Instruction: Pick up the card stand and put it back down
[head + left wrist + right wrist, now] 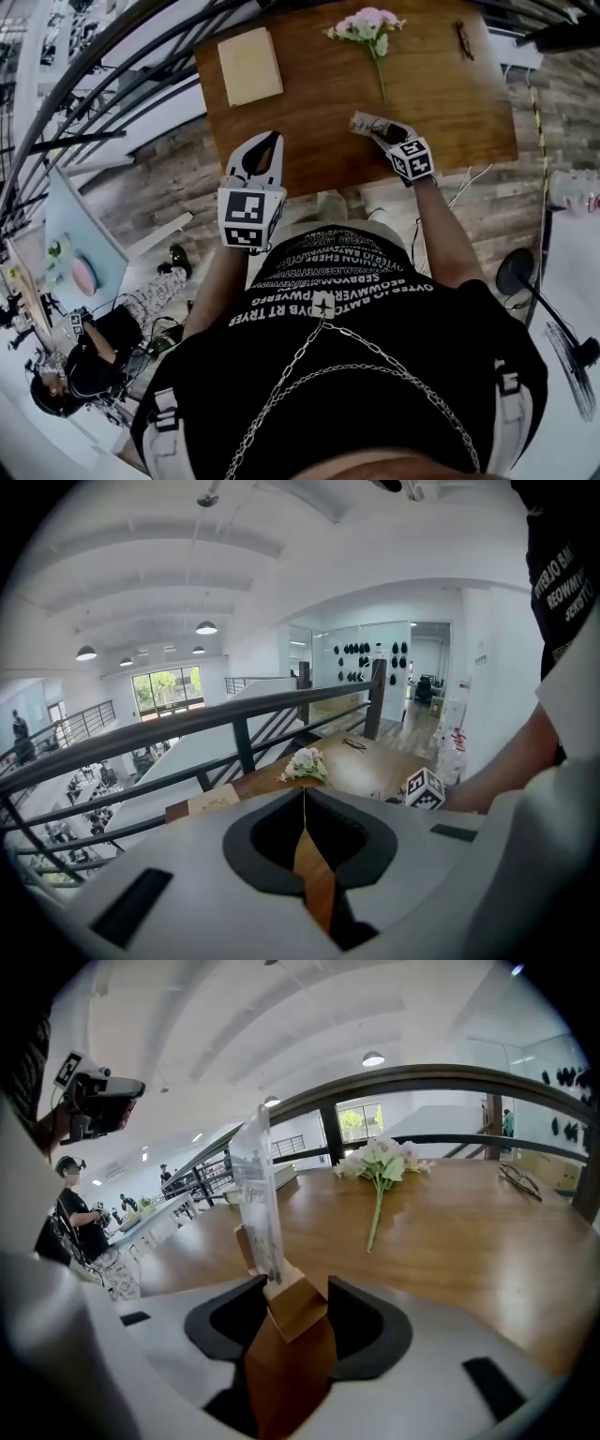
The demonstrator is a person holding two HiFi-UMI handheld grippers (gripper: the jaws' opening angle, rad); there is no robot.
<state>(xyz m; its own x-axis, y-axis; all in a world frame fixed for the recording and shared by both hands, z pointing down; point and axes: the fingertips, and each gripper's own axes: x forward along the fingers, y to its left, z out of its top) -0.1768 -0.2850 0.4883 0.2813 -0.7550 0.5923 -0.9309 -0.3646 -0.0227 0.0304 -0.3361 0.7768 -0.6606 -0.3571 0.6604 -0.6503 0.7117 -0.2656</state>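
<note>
Right gripper (296,1290): jaws wide apart, card stand (261,1194) upright between them (gap beside its wooden base), standing on wooden table (459,1241). Flower sprig (379,1166) lies beyond. Left gripper (303,799): jaws closed together, empty, at table's near edge.

The near right part of the worktop (450,122) is bare wood, so a tool can pass there freely; the strip between the left tool (275,139) and the right tool (380,131) is bare too; the card stand (364,123) stands upright between the right tool's parted jaws, near the front edge; farther back lie a flower (373,37), a cream book (249,66) at the left and glasses (465,39) at the right, well apart; a dark railing (234,714) closes the far side.
</note>
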